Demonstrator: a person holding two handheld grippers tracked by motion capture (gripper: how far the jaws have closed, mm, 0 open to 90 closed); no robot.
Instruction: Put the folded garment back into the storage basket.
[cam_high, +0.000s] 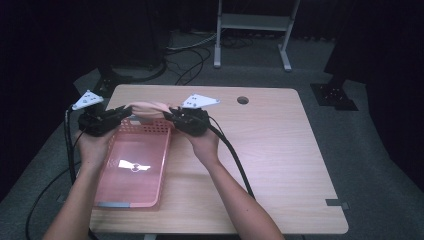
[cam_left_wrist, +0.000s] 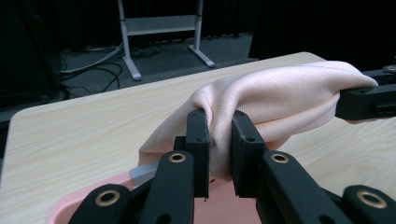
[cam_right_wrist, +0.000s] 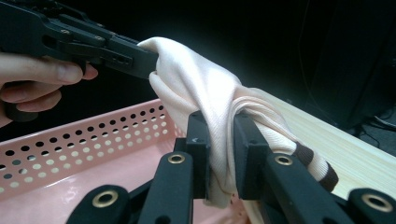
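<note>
Above the pink basket (cam_high: 150, 127), both grippers' jaws clamp the pale cloth (cam_high: 147, 108), brown-striped in right gripper view.

Pale pink cloth (cam_high: 148, 109) hangs bunched above the pink basket's (cam_high: 131, 200) far end.

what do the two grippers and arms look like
Both grippers, left and right, are black, each with a pale three-cornered plate on top and a black cable trailing back. Their jaws are flat black bars with brass-coloured rivets at the joints. The forearms are bare, no sleeves.

Dim room, lit table (cam_high: 260, 150), soft focus, dark surroundings.
</note>
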